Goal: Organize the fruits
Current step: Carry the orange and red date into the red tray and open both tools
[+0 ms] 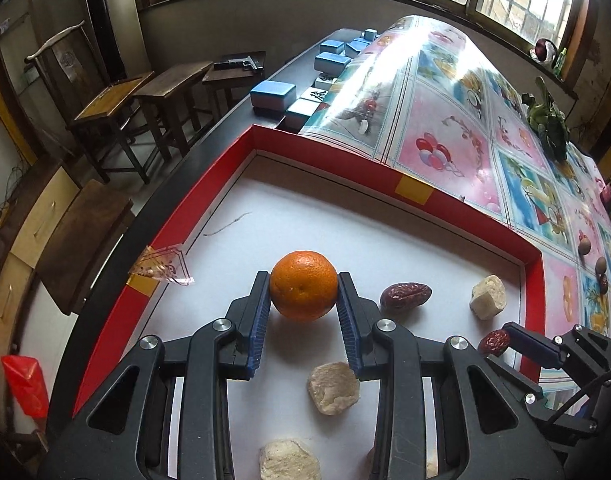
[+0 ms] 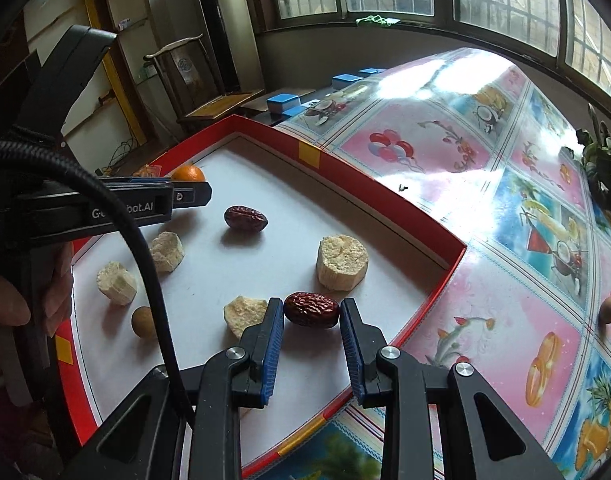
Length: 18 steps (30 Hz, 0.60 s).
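Left wrist view: the left gripper [image 1: 304, 286] pointed steeply downward into the red-walled tray [image 1: 465, 204], its two blue-padded fingers [image 1: 261, 312] clamped on either side of an orange [image 1: 303, 285]. The orange sat between the fingertips above the white tray floor, casting a shadow just beneath; whether it touched the floor could not be told. To its right lay a loose red date [image 1: 405, 295] and a pale dried fruit chunk [image 1: 487, 296]; two more chunks [image 1: 333, 388] lay nearer the camera.

Right wrist view: the right gripper [image 2: 311, 312] was likewise angled down over the near corner of the tray, its pads pressed against the two ends of a second red date [image 2: 311, 309]. This date hung just over the tray floor, beside a broken pale chunk [image 2: 243, 314] at its left. A small round brown fruit [image 2: 142, 321] rested further left. The person's hand [image 2: 25, 300] gripped the handle of the left gripper at the picture's left edge, with a black cable [image 2: 145, 248] looping across.

The tray stood on a bench covered by a glossy printed cloth [image 2: 505, 200].
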### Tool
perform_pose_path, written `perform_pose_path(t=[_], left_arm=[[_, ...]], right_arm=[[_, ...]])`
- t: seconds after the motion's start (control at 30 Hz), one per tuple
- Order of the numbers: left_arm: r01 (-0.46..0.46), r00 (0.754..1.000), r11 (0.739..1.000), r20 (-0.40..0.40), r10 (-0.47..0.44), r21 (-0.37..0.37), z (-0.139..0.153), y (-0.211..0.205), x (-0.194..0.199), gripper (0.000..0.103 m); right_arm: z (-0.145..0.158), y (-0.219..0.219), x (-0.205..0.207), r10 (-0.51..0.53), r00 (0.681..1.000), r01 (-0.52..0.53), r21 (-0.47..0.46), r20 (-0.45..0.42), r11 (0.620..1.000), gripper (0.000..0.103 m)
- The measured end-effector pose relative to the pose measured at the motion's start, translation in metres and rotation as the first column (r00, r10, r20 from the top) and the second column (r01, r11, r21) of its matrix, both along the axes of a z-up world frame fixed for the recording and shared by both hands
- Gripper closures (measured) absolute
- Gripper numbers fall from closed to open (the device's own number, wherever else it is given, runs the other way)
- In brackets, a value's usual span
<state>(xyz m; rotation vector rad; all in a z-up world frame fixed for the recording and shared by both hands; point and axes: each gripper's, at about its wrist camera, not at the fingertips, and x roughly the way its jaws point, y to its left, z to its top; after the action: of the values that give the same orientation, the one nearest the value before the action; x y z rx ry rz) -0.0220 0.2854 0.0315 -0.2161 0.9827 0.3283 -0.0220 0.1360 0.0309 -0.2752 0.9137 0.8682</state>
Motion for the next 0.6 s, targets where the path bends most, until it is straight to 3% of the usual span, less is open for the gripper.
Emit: perform_pose_path(t=[0.6], left_arm=[[-0.012, 1.000, 0.999, -0.010, 0.012, 0.048, 0.003, -0.014, -0.006, 0.069]], right_arm=[[0.015, -0.016, -0.012, -0.031, 1.000, 0.031, 0.088, -0.005, 0.996, 0.068]])
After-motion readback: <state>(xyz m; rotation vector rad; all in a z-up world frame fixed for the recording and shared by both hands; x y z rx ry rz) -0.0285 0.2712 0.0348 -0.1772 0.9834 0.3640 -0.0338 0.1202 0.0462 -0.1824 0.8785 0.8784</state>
